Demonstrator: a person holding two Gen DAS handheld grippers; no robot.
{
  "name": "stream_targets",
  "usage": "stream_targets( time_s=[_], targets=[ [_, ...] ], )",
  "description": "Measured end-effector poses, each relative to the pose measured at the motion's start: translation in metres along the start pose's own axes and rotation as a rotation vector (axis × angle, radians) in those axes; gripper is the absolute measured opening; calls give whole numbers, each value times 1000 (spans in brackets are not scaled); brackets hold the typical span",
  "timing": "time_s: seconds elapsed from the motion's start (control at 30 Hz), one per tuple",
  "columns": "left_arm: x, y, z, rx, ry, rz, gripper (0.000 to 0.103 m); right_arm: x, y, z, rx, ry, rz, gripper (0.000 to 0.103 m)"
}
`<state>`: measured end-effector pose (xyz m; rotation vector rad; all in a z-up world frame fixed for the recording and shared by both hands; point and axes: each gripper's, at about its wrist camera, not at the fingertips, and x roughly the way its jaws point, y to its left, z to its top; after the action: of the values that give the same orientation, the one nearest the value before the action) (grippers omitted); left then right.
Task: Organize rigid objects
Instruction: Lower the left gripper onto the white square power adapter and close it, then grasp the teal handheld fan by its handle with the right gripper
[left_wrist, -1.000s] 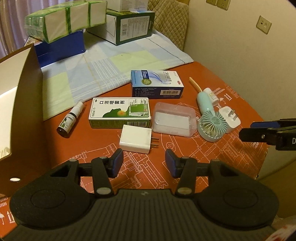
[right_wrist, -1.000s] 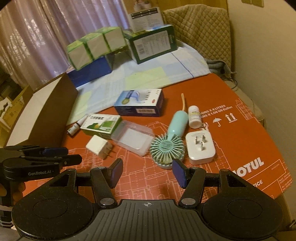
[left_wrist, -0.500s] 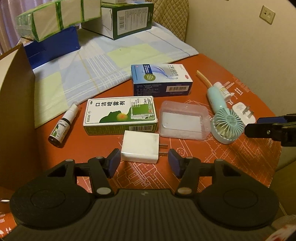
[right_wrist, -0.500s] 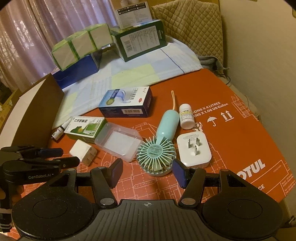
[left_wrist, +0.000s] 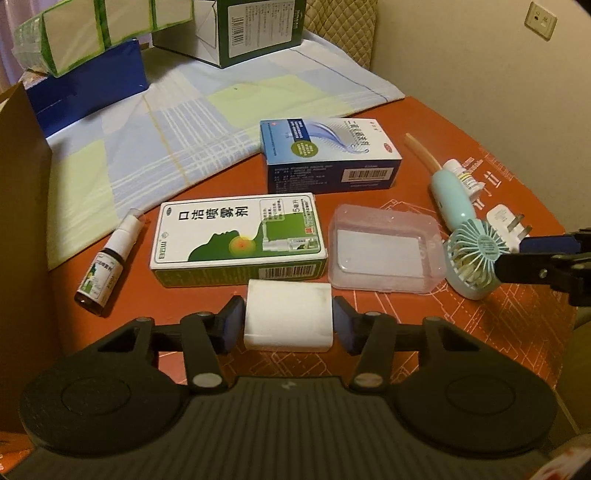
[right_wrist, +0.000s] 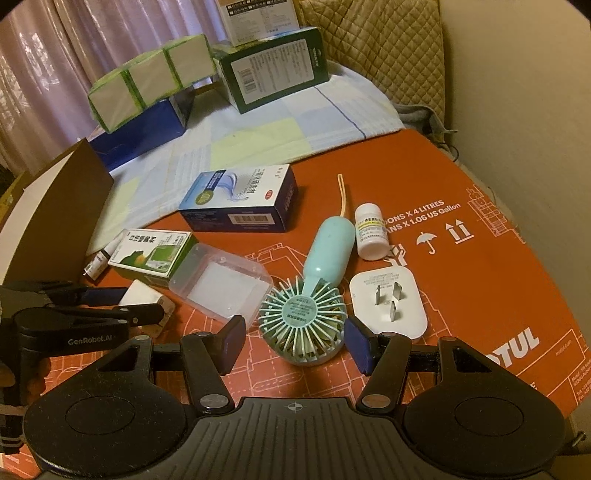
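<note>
The small white cube-shaped plug charger (left_wrist: 288, 319) lies on the orange printed cardboard sheet (left_wrist: 436, 332), just in front of the green-and-white spray carton (left_wrist: 238, 240), and the left gripper (left_wrist: 288, 325) straddles it, its jaws just closing in with the blue pads at or nearly at the charger's two sides. Beside it the right gripper (right_wrist: 295, 341) stands apart around the round head of the mint-green handheld fan (right_wrist: 306, 317), with a gap at the left pad and the right pad just at the rim, a clear plastic box (right_wrist: 221, 288) to its left and a white flat plug adapter (right_wrist: 388, 304) to its right.

Left tongs (left_wrist: 288, 325) point downward, their jaws just closed in onto a white block. Right tongs (right_wrist: 293, 343) hang downward, jaws apart.
</note>
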<state>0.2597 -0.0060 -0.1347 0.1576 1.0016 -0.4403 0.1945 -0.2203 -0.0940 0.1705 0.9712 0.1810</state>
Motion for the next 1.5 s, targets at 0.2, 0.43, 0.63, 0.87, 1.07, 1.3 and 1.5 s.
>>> stream_targets(
  time_s=[0.2,0.43,0.63,0.87,1.07,1.3,1.5],
  targets=[
    [0,2,-1,7,-9,-14,45,6,1,2,-3,4,-3,56],
    [-3,8,-5,-6,-7,-7,45,16,6,4,-30,9,-43,56],
    [-7,12,-9,-19,-8,0,45,30,16,0,-106,8,-91,59],
    [-11,15,-14,-30,-8,7,45,40,23,-10,-168,5,-123,59],
    [-16,16,-22,-36,-4,10,45,31,23,-20,-217,19,-83,58],
    [-30,13,-40,-47,12,-2,45,15,21,-37,-262,57,-11,59],
    [-31,13,-43,-68,22,-3,46,12,23,-40,-249,62,-16,61]
  ],
)
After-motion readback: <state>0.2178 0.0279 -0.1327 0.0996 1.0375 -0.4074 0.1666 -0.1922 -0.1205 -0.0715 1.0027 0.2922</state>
